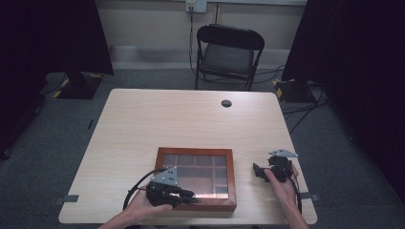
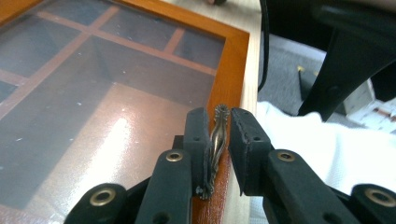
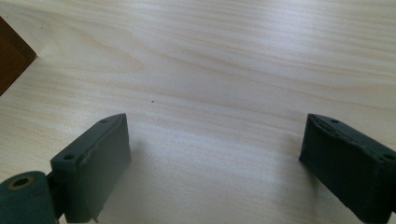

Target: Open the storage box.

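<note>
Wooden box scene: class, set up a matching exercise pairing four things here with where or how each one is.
1. left gripper
2. right gripper
3. wooden box
4. chair

A. beyond the table's far edge
B. jaws wide apart over bare tabletop
C. jaws around the metal handle on the box's front edge
D. between the two grippers, glass lid down

Pairs: 1-C, 2-B, 3-D, 4-A

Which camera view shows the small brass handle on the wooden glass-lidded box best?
The left gripper view: the small brass handle sits close up between the left gripper jaws, at the wooden glass-lidded box front edge. In the high view the gripper covers it. The right gripper view catches a box corner.
</note>
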Tool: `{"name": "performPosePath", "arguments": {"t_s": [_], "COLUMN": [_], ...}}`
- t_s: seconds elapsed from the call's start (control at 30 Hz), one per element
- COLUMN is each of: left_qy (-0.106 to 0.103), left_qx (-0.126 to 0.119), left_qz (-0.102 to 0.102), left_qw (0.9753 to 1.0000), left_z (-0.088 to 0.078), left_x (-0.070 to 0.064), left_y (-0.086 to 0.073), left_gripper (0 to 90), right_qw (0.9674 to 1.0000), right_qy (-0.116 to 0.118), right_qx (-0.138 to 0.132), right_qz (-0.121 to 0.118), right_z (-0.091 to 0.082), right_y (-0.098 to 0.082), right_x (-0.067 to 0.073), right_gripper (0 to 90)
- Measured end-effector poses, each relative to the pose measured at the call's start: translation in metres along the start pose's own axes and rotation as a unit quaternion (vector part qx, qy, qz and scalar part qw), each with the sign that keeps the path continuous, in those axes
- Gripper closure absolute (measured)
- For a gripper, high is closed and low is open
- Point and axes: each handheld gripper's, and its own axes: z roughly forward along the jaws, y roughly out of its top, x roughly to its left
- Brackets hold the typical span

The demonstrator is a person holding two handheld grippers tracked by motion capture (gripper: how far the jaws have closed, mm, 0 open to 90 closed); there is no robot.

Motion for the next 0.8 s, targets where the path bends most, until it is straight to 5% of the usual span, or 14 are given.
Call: {"name": "performPosePath", "arguments": {"t_s": [0.23,0.33,0.6,0.8], "left_qy": [0.004,0.021,0.013,-0.003], "left_qx": [0.008,0.020,0.022,0.021], "left_qz": [0.011,0.040,0.046,0.028], "left_qw": [0.9999,0.9988,0.9986,0.9994], "left_z": [0.0031,0.0044,0.0049,0.0049], "left_x": [-0.0019,-0.0070,-0.0062,-0.0012], "left_y": [0.0025,0.0046,0.0060,0.0067], "left_gripper": [78.0,79.6,81.3,81.7], "right_qw": [1.0000,1.0000,1.0000,1.0000], "right_qy": [0.000,0.000,0.000,0.006], "right_qx": [0.000,0.000,0.000,-0.001], "right_qz": [0.000,0.000,0.000,-0.006], "right_z": [0.0000,0.0000,0.0000,0.0000], "right_y": [0.0000,0.0000,0.0000,0.0002], "right_x": [0.0000,0.0000,0.0000,-0.0008], "right_gripper": [7.6,7.6,7.6,8.1]}}
